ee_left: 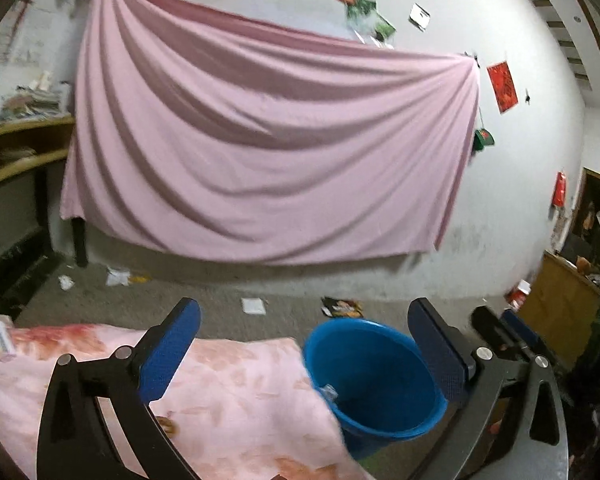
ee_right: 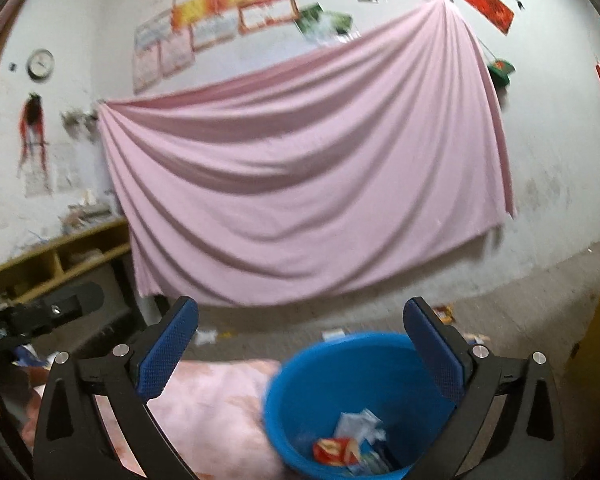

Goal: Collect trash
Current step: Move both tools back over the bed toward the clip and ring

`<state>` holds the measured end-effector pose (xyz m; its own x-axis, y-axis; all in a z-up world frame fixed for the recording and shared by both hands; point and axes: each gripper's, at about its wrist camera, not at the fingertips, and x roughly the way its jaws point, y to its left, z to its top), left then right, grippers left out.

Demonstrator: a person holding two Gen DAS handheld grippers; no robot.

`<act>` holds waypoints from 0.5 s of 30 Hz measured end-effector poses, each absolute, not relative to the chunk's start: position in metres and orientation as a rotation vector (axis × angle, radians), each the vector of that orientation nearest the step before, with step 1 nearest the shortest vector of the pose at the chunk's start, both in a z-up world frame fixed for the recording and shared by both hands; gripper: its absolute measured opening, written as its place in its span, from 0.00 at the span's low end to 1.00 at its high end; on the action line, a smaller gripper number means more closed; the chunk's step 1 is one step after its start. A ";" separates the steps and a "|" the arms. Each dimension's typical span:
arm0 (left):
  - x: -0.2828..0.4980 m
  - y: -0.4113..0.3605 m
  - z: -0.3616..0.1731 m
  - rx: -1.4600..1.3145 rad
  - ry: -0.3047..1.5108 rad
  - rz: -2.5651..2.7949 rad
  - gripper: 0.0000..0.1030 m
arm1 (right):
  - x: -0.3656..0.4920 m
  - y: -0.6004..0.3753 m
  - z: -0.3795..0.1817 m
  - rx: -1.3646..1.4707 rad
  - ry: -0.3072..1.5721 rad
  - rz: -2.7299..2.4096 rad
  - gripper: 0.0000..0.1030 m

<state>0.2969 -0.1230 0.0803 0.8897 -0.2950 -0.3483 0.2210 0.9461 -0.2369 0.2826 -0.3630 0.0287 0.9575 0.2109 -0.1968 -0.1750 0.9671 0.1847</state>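
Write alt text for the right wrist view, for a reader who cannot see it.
The open right gripper, holding nothing, looks over a blue bucket with crumpled wrappers inside, beside a pink patterned cloth. Behind, a large pink sheet hangs on a white wall, and more litter lies on the floor below it.

no text is legible anywhere (wall posters [ee_right: 204, 32] too blurred).

My left gripper [ee_left: 304, 344] has 2 black angular arms with triangular cut-outs, round silver screw heads at the pivots, and blue dimpled pads [ee_left: 172, 356] on the fingers. My right gripper [ee_right: 300, 344] is built alike: black frame, silver screws, blue textured pads [ee_right: 168, 354].
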 end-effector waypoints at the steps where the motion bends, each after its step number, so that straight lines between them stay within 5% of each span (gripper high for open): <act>1: 0.291 -0.117 0.084 -0.189 0.377 -0.256 0.99 | 0.280 -0.360 0.033 0.172 0.202 0.205 1.00; 15: 0.203 -0.026 0.125 -0.127 0.163 -0.101 0.99 | 0.224 -0.286 0.082 0.122 -0.039 0.352 1.00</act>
